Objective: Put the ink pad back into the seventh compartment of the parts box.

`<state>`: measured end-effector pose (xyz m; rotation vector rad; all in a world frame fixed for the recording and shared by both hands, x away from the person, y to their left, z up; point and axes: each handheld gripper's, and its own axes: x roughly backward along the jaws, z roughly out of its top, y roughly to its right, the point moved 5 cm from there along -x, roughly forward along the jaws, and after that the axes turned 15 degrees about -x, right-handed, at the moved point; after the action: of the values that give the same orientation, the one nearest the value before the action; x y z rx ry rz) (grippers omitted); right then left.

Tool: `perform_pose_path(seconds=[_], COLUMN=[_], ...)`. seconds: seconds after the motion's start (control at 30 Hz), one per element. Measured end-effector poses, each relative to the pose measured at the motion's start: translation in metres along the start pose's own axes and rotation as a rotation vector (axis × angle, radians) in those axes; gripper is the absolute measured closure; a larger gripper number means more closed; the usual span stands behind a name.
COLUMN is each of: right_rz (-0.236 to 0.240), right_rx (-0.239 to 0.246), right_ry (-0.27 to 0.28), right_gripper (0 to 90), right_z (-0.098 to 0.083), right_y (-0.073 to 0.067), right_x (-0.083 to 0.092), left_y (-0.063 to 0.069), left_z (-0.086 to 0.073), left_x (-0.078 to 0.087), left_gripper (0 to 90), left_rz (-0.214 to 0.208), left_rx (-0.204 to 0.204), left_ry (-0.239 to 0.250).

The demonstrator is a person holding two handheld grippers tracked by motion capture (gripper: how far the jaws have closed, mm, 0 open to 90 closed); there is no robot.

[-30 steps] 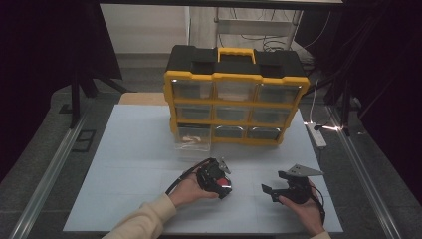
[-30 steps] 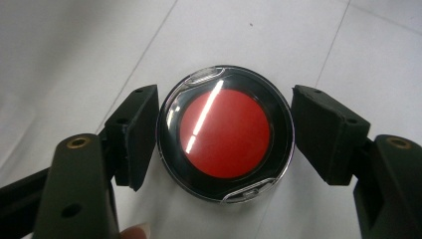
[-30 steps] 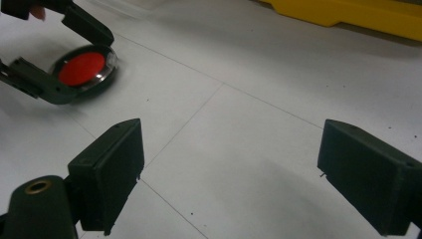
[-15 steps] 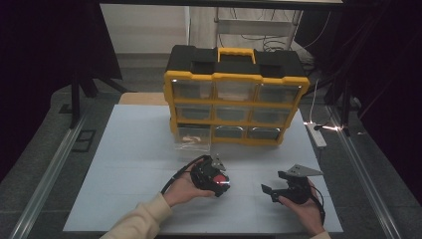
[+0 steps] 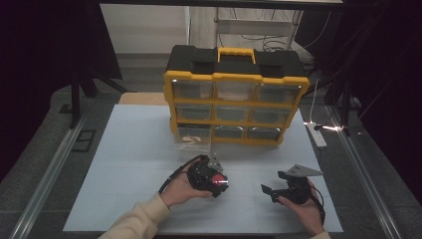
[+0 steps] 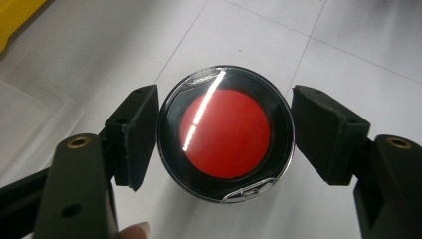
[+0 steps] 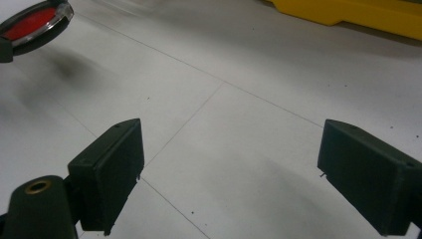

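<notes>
The left gripper [image 5: 215,180], low and centre in the high view, has its jaws clamped on a round red-topped container [image 6: 226,134]. The right gripper [image 5: 278,191], lower right, holds its jaws apart above the white surface [image 5: 134,149].

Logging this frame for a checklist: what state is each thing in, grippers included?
Left gripper: shut on the red disc, held above the table.
Red disc: clamped at its rim between both pads.
Right gripper: open, nothing between its pads.
Organizer: upright; bottom-left drawer pulled out, other drawers shut.
Clear drawer: out on the mat in front of the organizer.
</notes>
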<state>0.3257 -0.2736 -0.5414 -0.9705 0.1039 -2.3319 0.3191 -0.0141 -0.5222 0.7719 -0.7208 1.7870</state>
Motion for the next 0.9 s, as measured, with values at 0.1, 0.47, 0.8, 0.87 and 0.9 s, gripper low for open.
perform_pose_path(seconds=[0.1,0.47,0.8,0.87,0.9], right_rz=[-0.005,-0.003,-0.004,-0.005,-0.005], right_rx=[0.001,0.003,0.002,0.003,0.002], right_ry=[-0.002,-0.001,0.000,0.000,0.000], right_gripper=[11.3,11.2,11.2,11.2,11.2], right_z=[0.000,0.000,0.000,0.000,0.000], right_y=[0.000,0.000,0.000,0.000,0.000], right_x=[0.000,0.000,0.000,0.000,0.000], left_y=[0.000,-0.006,-0.014,-0.015,-0.016], left_z=[0.000,0.000,-0.002,-0.002,-0.002], left_x=[0.002,0.022,0.040,0.043,0.044], left_gripper=[30.4,30.4,30.4,30.3,30.3], left_rz=[0.001,0.027,0.055,0.060,0.062], left_rx=[0.001,-0.005,0.007,0.009,0.009], left_ry=[0.001,0.026,0.055,0.060,0.061])
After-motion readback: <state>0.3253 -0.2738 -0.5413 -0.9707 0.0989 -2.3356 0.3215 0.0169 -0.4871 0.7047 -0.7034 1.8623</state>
